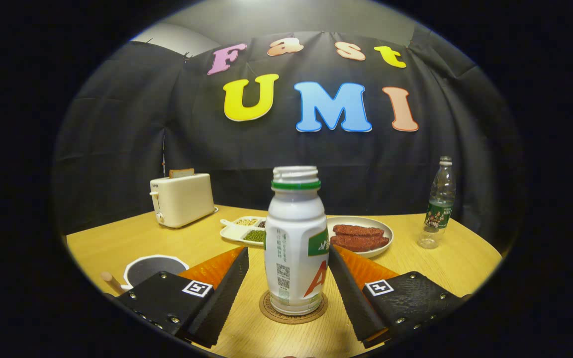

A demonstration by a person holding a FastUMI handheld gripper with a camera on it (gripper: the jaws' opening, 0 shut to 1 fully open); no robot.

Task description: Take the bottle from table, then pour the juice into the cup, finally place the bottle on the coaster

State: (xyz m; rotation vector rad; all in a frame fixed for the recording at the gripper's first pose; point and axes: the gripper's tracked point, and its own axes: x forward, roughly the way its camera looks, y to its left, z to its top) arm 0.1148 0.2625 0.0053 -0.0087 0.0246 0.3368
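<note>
**Insp. A:** Item one, the bottle (pixel 296 243). White plastic, green neck band, cap off, upright. Sits on the round coaster (pixel 292 309), base inside the rim as far as I can see.

**Insp. B:** Gripper (pixel 289 278)?

**A:** Fingers apart, one either side of the bottle. Left finger shows a clear gap. Right finger is v. close at the label; contact or not, can't tell. Not clamped, in my judgement.

**B:** So which step?

**A:** Bottle's on the coaster w/ fingers spread, so I read it as the final placement, release stage. Whether juice is in the cup (pixel 153 268), can't confirm; inside looks dark.

**B:** Recs for doing it well?

**A:** Widen evenly, then back straight out toward 6 o'clock, no sideways drift. Bottle is tall w/ open mouth; a nudge from the right finger could tip it and spill. Keep fingers level till past the base.

**B:** Surroundings?

**A:** Cup at 9 o'clock from the bottle, just beyond the left finger, wooden handle pointing out. Toaster (pixel 182 200) at 10, bread in slot. Divided dish of beans (pixel 243 229) at 11, plate of red-brown sausages (pixel 361 234) at 1, clear water bottle (pixel 438 206) at 2, well apart.

**B:** Surface?

**A:** Light wood table (pixel 465 268), flat, dry-looking. Black cloth wall behind, grey ceiling above.
</note>
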